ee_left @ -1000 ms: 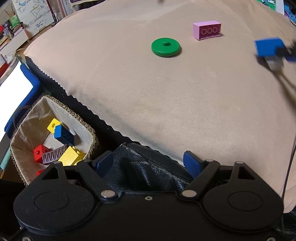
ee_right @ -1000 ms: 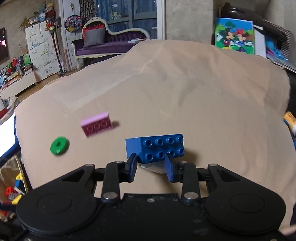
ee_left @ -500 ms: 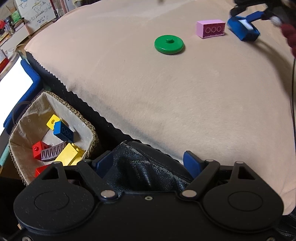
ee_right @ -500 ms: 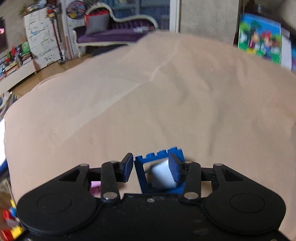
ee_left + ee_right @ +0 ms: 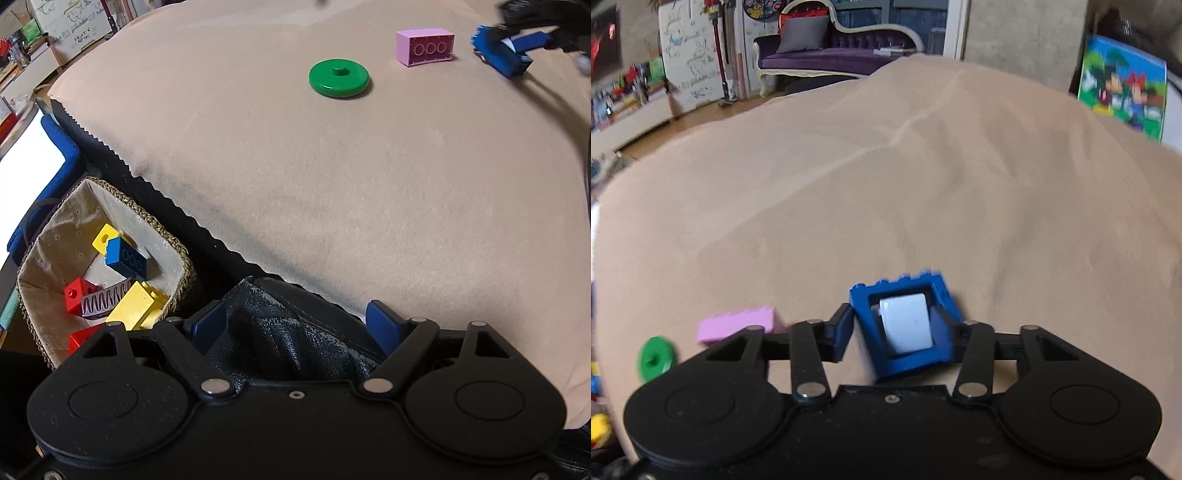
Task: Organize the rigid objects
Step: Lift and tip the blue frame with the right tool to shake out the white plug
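Holding a blue brick (image 5: 905,325) in the right gripper (image 5: 899,332), seemingly pinched, above the blanket (image 5: 923,192). Left gripper (image 5: 295,321) spread, empty. Several blocks already in the basket (image 5: 177,254); pink brick (image 5: 424,47), green disc (image 5: 339,78) still out.

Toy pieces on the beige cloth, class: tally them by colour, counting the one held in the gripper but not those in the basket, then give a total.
Pink: 1, the pink brick.
Green: 1, the green disc.
Blue: 1, the blue brick, with a white part inside it, held in the right gripper.
Total: 3.
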Demonstrator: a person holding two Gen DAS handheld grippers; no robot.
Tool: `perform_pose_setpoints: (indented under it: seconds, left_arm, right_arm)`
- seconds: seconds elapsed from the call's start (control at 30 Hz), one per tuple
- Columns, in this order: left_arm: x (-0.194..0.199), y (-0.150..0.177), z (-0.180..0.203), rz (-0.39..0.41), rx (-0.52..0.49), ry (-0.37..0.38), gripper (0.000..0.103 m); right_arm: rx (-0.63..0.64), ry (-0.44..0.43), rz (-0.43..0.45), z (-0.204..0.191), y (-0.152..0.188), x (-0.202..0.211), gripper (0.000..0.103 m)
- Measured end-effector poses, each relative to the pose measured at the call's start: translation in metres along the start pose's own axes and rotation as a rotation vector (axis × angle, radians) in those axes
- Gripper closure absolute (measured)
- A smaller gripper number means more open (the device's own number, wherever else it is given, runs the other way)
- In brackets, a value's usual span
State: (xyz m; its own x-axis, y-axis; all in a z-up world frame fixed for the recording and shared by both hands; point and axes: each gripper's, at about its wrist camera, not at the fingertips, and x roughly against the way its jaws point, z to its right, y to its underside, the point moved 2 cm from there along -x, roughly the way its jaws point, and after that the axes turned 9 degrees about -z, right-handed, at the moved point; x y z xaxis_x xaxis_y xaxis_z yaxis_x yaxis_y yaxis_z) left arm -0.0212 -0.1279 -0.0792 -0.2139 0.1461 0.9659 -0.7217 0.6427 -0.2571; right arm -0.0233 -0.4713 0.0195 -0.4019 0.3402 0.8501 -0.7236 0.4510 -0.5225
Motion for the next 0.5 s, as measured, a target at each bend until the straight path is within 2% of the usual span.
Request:
perform_pose_setpoints:
  seconds: [0.1,0.17,0.2,0.23,0.3,0.5]
  left_arm:
    - [0.0,0.0,0.001,-0.002,-0.002,-0.002,0.024]
    - [0.0,0.0,0.001,-0.004,-0.004,-0.004,0.024]
    - [0.0,0.0,0.001,-0.004,-0.004,-0.004,0.024]
    - [0.0,0.0,0.002,-0.005,-0.005,-0.005,0.024]
    - [0.0,0.0,0.003,-0.006,-0.008,-0.009,0.024]
    - [-0.001,0.0,0.004,-0.012,-0.01,-0.014,0.024]
  right_arm:
    - [-0.039,-0.063,-0.027,0.016,0.008,0.016,0.075]
    - [-0.082,-0.09,-0.011,0.028,0.013,0.025,0.071]
    - [-0.104,-0.094,0.008,0.034,0.013,0.028,0.04]
    - [-0.122,-0.093,0.03,0.041,0.011,0.03,0.001]
    - [-0.127,-0.07,0.077,0.047,0.017,0.036,0.0]
    - [-0.025,-0.064,0.052,0.039,0.01,0.014,0.0]
